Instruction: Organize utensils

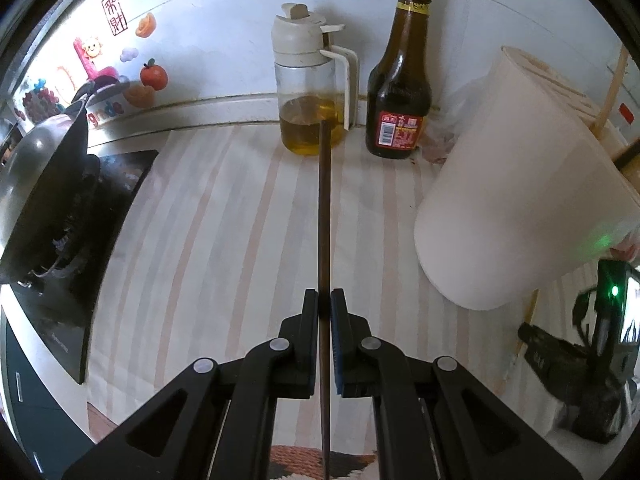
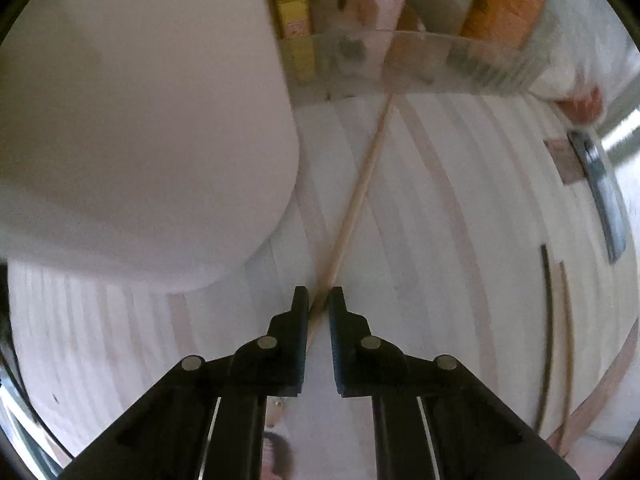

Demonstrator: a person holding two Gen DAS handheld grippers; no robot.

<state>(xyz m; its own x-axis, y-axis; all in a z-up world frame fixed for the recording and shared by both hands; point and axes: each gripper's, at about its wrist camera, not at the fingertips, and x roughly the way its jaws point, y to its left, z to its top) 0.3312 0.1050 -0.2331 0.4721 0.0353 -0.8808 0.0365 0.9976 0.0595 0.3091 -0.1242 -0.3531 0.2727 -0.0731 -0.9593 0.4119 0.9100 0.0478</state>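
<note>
My left gripper [image 1: 324, 293] is shut on a dark brown chopstick [image 1: 324, 216] that points straight ahead toward the oil jug, above the striped counter. A tall white holder cup [image 1: 520, 184] stands to its right, and fills the left of the right wrist view [image 2: 140, 120]. My right gripper [image 2: 318, 291] is shut on a light wooden chopstick [image 2: 360, 196] that runs ahead and to the right over the counter. One dark chopstick [image 2: 546, 320] and one light chopstick [image 2: 568, 336] lie on the counter at the far right.
An oil jug [image 1: 310, 88] and a dark sauce bottle [image 1: 400, 80] stand by the back wall. A wok [image 1: 44, 184] sits on the stove at left. A clear tray of packets [image 2: 420, 60] is ahead of the right gripper. A cleaver [image 2: 600, 192] lies at right.
</note>
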